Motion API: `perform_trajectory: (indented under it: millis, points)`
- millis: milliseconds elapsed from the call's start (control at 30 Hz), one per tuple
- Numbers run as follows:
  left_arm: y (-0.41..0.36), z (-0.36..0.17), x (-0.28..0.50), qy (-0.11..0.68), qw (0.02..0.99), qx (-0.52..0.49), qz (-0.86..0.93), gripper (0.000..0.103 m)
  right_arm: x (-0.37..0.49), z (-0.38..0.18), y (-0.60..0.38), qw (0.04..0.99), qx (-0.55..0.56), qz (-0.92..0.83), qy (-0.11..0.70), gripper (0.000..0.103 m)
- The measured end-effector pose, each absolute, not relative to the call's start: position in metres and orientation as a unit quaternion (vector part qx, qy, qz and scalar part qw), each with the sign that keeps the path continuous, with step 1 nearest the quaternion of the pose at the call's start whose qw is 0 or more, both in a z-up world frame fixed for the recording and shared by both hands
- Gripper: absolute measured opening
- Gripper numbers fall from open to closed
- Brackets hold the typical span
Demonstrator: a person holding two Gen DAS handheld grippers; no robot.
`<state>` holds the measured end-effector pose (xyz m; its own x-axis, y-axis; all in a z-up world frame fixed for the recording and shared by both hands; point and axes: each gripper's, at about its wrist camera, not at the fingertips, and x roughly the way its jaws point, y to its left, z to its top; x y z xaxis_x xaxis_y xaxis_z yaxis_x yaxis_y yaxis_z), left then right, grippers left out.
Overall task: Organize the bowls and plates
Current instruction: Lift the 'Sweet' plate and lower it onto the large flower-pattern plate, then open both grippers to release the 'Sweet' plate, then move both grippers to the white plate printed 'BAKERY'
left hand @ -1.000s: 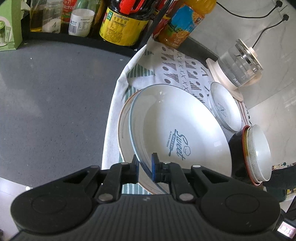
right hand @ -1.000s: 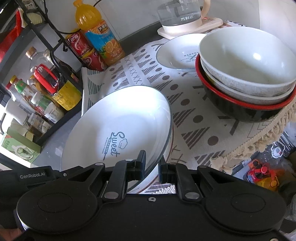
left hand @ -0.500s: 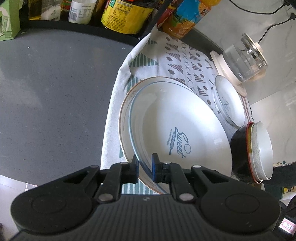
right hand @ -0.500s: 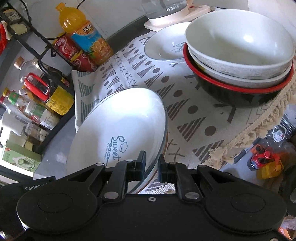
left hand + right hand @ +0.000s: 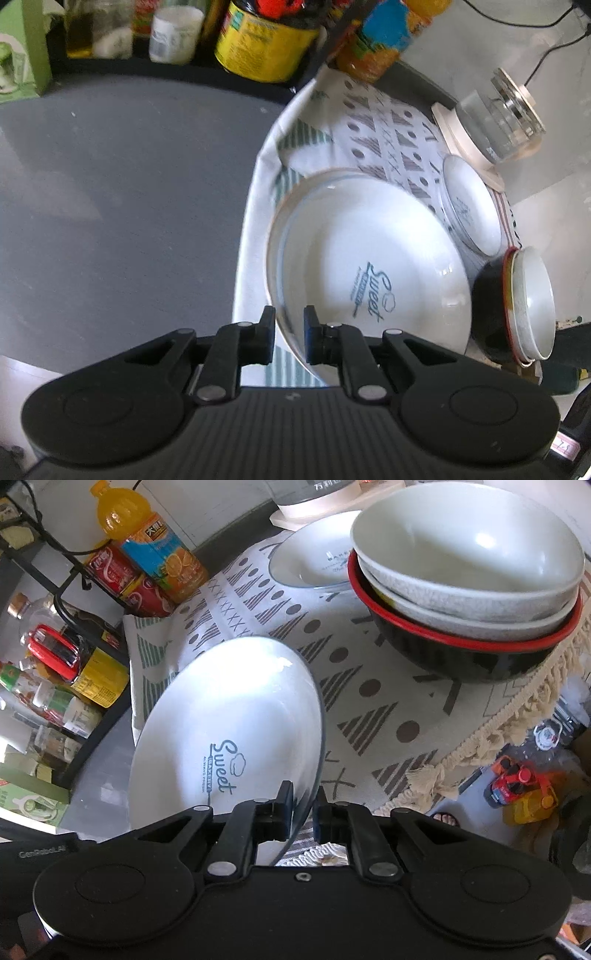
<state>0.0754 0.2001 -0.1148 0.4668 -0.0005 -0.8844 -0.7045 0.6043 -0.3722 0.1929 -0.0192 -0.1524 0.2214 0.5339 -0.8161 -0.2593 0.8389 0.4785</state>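
Note:
A large white plate [image 5: 365, 258] printed "Sweet" is held tilted above the patterned cloth [image 5: 384, 122]; it also shows in the right wrist view [image 5: 229, 716]. My left gripper [image 5: 289, 334] is shut on its near rim. My right gripper [image 5: 303, 812] is shut on its rim at the other side. A small white plate [image 5: 469, 210] lies on the cloth further back, also in the right wrist view [image 5: 314, 557]. A stack of two pale bowls in a black, red-rimmed bowl [image 5: 469, 587] stands on the cloth to the right, and shows in the left wrist view [image 5: 517, 306].
A glass kettle on a cream base [image 5: 495, 114] stands at the back. Bottles and cans [image 5: 155, 557] fill a black rack [image 5: 55, 602] at the left. Grey countertop [image 5: 110, 192] lies left of the cloth. The cloth's fringe [image 5: 480, 746] hangs over the table edge.
The big plate, held by both grippers, has lifted and tilted more steeply. In the right wrist view the plate beneath it is no longer visible.

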Motion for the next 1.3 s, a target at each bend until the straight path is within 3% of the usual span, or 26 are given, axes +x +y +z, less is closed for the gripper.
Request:
perform_trajectory:
  millis: [233, 500, 667, 767, 867, 1000, 1067, 1300]
  points:
    - [0.213, -0.122, 0.074, 0.456, 0.764, -0.386, 0.244, 0.016, 0.194, -0.154, -0.015, 0.774, 0.106, 0.262, 0.567, 0.012]
    - [0.217, -0.115, 0.080, 0.448, 0.769, -0.377, 0.254, 0.016, 0.199, -0.145, -0.012, 0.771, 0.094, 0.275, 0.567, 0.022]
    - [0.218, -0.103, 0.092, 0.440, 0.782, -0.363, 0.252, 0.038, 0.205, -0.124, -0.015, 0.780, 0.087, 0.300, 0.542, 0.035]
    - [0.217, -0.095, 0.102, 0.435, 0.787, -0.358, 0.251, 0.054, 0.212, -0.111, -0.015, 0.789, 0.085, 0.311, 0.524, 0.049]
    - [0.216, -0.089, 0.112, 0.428, 0.793, -0.359, 0.242, 0.059, 0.220, -0.098, -0.014, 0.797, 0.084, 0.318, 0.507, 0.055]
    - [0.215, -0.081, 0.131, 0.421, 0.800, -0.358, 0.235, 0.067, 0.236, -0.083, -0.014, 0.804, 0.082, 0.327, 0.490, 0.074]
    - [0.214, -0.078, 0.141, 0.416, 0.802, -0.360, 0.231, 0.069, 0.245, -0.077, -0.015, 0.807, 0.084, 0.331, 0.482, 0.078]
    - [0.207, -0.071, 0.176, 0.402, 0.806, -0.376, 0.219, 0.069, 0.287, -0.060, -0.023, 0.815, 0.076, 0.325, 0.473, 0.081]
